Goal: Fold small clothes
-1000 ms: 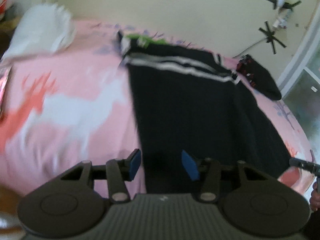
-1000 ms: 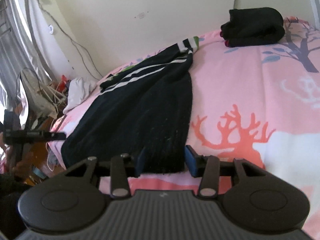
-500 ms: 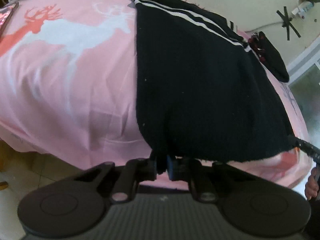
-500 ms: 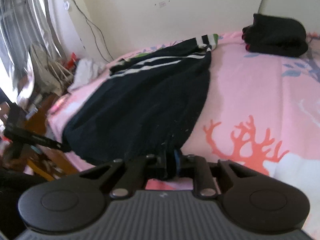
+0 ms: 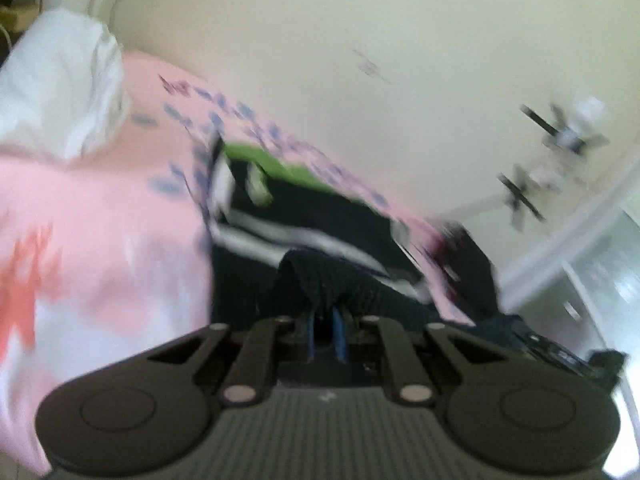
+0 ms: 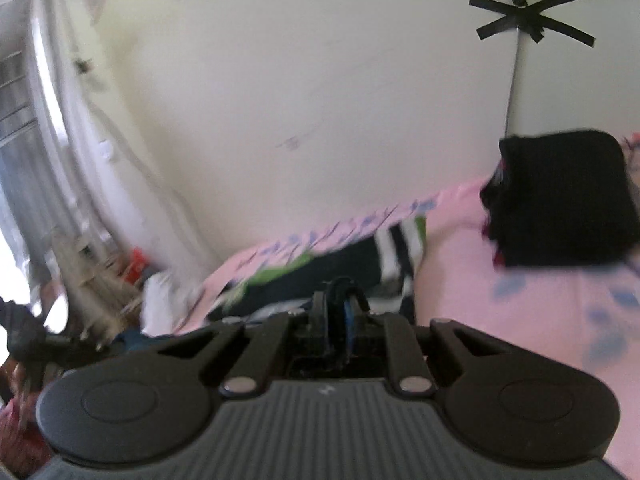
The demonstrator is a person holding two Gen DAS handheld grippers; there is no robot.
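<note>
Left wrist: black garment [image 5: 320, 276] hem pinched in left claw [image 5: 324, 332].

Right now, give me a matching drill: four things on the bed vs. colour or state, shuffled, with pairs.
Things:
1. sweater
2. pillow
3. folded pile
4. sheet

Colour or state:
A. pink, deer print
B. white, at the bed's end
C. black, by the wall, untouched
D. black with white stripes, hem pinched in both tools

Pairs: 1-D, 2-B, 3-C, 4-A
</note>
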